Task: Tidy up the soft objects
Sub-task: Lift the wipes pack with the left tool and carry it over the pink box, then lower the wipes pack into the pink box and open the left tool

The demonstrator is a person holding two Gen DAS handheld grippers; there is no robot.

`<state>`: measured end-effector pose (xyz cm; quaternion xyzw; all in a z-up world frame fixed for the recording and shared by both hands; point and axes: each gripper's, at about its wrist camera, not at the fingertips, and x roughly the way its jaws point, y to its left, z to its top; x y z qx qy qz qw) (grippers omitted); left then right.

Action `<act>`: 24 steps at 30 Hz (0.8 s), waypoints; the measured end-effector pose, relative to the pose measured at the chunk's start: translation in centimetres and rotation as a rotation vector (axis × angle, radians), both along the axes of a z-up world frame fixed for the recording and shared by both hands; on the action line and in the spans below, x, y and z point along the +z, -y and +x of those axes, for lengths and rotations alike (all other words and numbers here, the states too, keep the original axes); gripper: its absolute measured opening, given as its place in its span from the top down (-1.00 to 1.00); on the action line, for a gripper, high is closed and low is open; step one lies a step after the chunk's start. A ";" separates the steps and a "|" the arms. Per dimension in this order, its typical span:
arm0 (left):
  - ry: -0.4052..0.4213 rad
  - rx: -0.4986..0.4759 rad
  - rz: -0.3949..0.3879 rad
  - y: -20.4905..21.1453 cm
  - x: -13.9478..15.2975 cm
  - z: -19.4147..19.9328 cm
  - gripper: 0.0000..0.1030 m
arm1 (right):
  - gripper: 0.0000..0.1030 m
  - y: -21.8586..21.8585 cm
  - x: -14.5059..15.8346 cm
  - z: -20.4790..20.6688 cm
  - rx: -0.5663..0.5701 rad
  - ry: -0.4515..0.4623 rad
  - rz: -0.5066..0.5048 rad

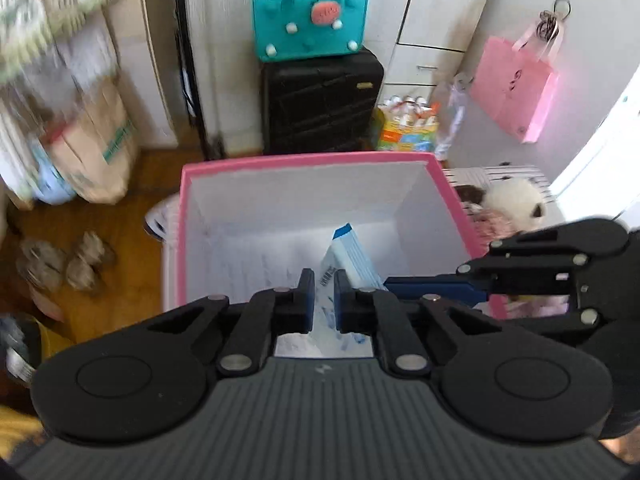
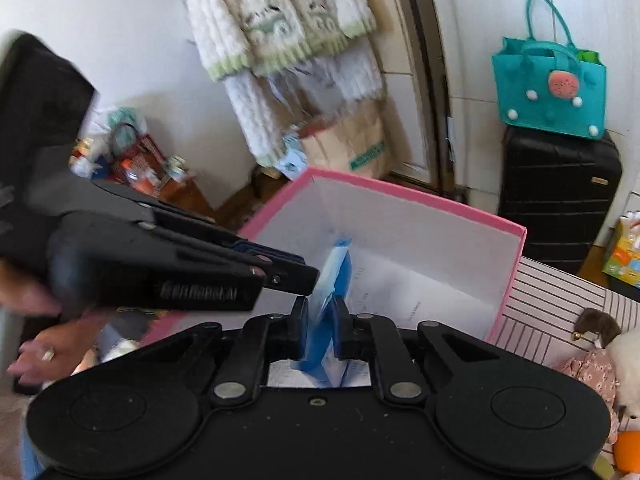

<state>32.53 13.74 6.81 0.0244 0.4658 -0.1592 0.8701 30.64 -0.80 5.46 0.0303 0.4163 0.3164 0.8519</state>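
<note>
We hold the blue-white soft pack (image 1: 352,256) over the pink box (image 1: 304,158), centre frame: left gripper (image 1: 322,300) and right gripper (image 2: 322,324) both clamp its edges; light, limp, crushable.

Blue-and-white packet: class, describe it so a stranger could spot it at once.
Find the pink-rimmed box with white walls in front of the black suitcase. Both grippers, left and right, pinch the packet over its open top. It is the only blue-and-white thing there.
</note>
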 end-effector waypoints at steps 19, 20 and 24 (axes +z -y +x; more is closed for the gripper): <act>-0.016 0.001 0.039 -0.5 -0.6 0.0 0.82 | 0.69 -1.2 -2.6 4.1 -0.115 0.025 -0.245; -0.015 0.001 0.046 -0.6 -0.5 -0.1 0.81 | 0.69 -1.2 -2.8 4.4 -0.128 0.026 -0.259; 0.000 0.006 0.080 -0.7 0.0 -0.9 0.80 | 0.67 -0.4 -2.4 3.3 -0.107 0.044 -0.190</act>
